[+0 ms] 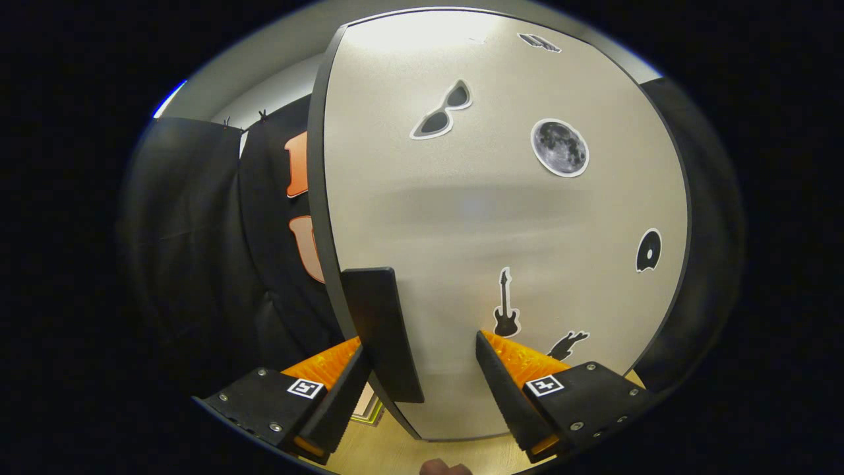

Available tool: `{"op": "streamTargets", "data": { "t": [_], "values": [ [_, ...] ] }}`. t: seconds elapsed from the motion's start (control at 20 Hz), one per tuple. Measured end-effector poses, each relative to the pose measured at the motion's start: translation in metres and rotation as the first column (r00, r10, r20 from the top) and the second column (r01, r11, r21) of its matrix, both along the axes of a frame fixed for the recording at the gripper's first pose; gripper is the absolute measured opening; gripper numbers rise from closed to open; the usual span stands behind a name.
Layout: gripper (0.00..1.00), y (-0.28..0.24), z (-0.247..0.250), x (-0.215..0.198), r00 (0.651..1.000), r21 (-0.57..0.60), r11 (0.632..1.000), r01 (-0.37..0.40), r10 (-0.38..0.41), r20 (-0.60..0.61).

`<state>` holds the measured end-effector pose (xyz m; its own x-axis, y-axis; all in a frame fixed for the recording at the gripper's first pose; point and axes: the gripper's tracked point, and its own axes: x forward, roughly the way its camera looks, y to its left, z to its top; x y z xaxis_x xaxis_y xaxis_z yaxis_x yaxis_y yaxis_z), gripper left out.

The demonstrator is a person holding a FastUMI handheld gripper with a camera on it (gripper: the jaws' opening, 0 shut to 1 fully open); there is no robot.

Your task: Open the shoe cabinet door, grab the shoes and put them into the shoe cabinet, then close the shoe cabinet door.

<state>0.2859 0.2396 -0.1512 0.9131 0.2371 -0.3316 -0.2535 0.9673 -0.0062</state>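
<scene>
In the gripper view, the pale grey, smooth-faced shoe cabinet door (pixel 501 218) with a dark rim stands close in front of the camera. A flat black rectangular handle (pixel 382 333) sticks out from the door's left edge, low down. The tongs (pixel 422 359) are spread wide, released, nothing pressed between them. The left finger (pixel 343 389) lies just left of the handle, touching or nearly touching its lower part; whether it bears on it cannot be told. The right finger (pixel 504 389) stands well apart from the handle, over the door's face. So the handle sits between the two fingers, close to the left one.

Stickers dot the door: a pair of black sunglasses (pixel 440 111), a round grey moon (pixel 560 148), a black disc (pixel 649 251), a small black guitar (pixel 506 313) just beyond the right fingertip, and a dark figure (pixel 567 344) partly hidden behind that finger. Another small sticker (pixel 539 42) sits near the door's top.

Left of the door hangs the booth's black cloth wall (pixel 191 264). Below the fingers a strip of light wooden floor (pixel 395 448) shows, with a flat framed object (pixel 368 410) lying on it, too hidden to identify.
</scene>
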Motion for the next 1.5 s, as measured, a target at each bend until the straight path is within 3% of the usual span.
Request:
{"op": "streamTargets", "data": {
  "t": [0.4, 0.7, 1.1, 1.5],
  "values": [
    [0.96, 0.000, 0.005, -0.012, 1.000, 0.032, 0.999, -0.013, 0.013, -0.010],
    [0.95, -0.017, 0.027, -0.061, 1.000, 0.026, 1.000, -0.015, 0.015, 0.023],
    [0.95, -0.073, 0.059, -0.142, 0.998, -0.034, 0.999, 0.039, -0.037, 0.055],
    [0.95, -0.135, 0.081, -0.167, 0.992, -0.004, 0.999, 0.039, -0.038, 0.118]
  ]
}}
